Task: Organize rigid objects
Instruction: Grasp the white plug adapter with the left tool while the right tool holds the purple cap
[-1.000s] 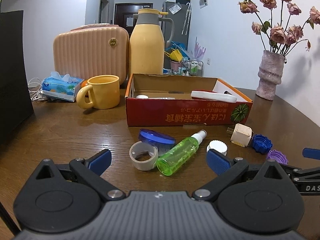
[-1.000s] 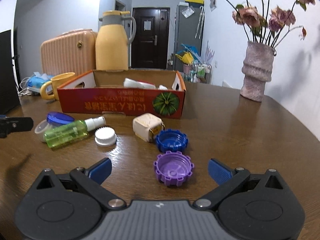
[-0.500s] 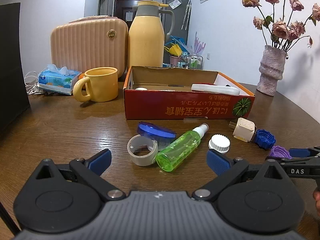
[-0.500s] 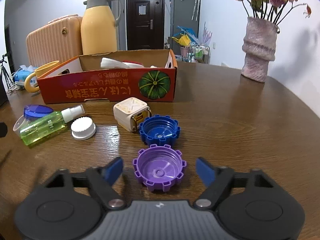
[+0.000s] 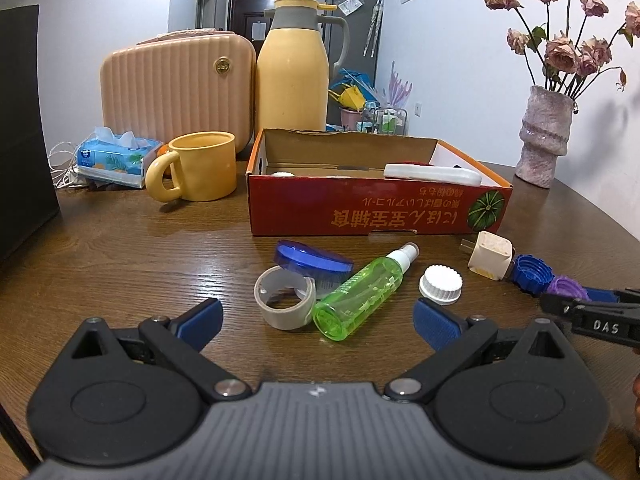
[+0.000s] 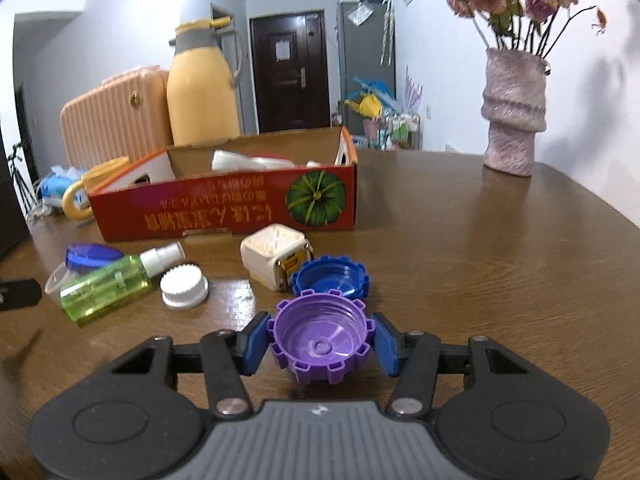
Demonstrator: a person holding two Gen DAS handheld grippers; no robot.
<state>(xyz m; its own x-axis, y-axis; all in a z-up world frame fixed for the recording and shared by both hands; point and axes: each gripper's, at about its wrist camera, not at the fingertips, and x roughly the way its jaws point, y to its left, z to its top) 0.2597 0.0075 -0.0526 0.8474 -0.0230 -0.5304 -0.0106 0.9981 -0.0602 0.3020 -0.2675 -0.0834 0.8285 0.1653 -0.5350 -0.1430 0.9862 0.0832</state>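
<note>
My right gripper [image 6: 320, 342] is shut on a purple toothed cap [image 6: 320, 336], both blue pads against its sides; the cap also shows in the left wrist view [image 5: 564, 286]. Just behind it lie a blue toothed cap [image 6: 330, 276] and a cream plug adapter [image 6: 274, 256]. My left gripper [image 5: 316, 318] is open and empty, just short of a green spray bottle [image 5: 362, 290], a grey tape ring [image 5: 284, 298], a blue lid [image 5: 310, 260] and a white cap [image 5: 440, 284]. A red cardboard box [image 5: 376, 212] stands behind them with white items inside.
A yellow mug [image 5: 196, 166], tissue pack [image 5: 114, 156], peach case [image 5: 176, 88] and yellow thermos [image 5: 292, 68] stand at the back left. A vase of dried roses [image 6: 512, 116] stands at the back right. Bare wooden table [image 6: 500, 260] lies right of the caps.
My right gripper moved forward around the purple cap and closed on it. The left gripper stayed open and came slightly closer to the bottle.
</note>
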